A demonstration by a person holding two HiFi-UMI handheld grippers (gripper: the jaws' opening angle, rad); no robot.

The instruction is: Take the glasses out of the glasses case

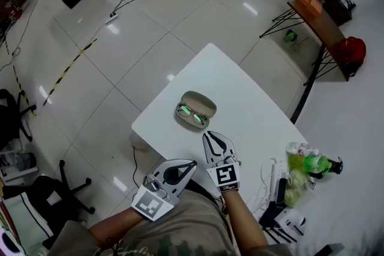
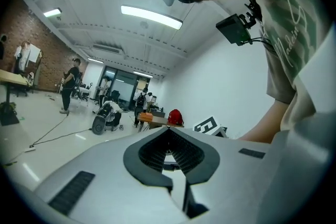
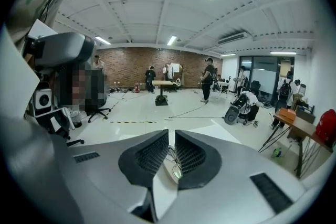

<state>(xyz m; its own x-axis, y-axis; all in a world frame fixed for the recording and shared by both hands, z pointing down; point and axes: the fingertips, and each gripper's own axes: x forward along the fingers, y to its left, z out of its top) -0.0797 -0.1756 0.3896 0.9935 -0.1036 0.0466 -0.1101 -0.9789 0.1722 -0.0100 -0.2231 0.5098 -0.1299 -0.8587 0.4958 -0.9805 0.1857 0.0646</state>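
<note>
The glasses [image 1: 191, 113] lie in the glasses case [image 1: 202, 101] near the middle of the table [image 1: 246, 99], the right gripper [image 1: 207, 136] just before the case and the left gripper [image 1: 191, 163] beside it, at the table's near edge.

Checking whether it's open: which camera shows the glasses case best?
The head view: the glasses case lies open on the white table, glasses inside, unobstructed. The right gripper view shows only a sliver through the right tool's narrow jaw gap. The left gripper view shows none of it.

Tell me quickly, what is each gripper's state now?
Left gripper: shut, empty.
Right gripper: jaws slightly apart, holding nothing.
</note>
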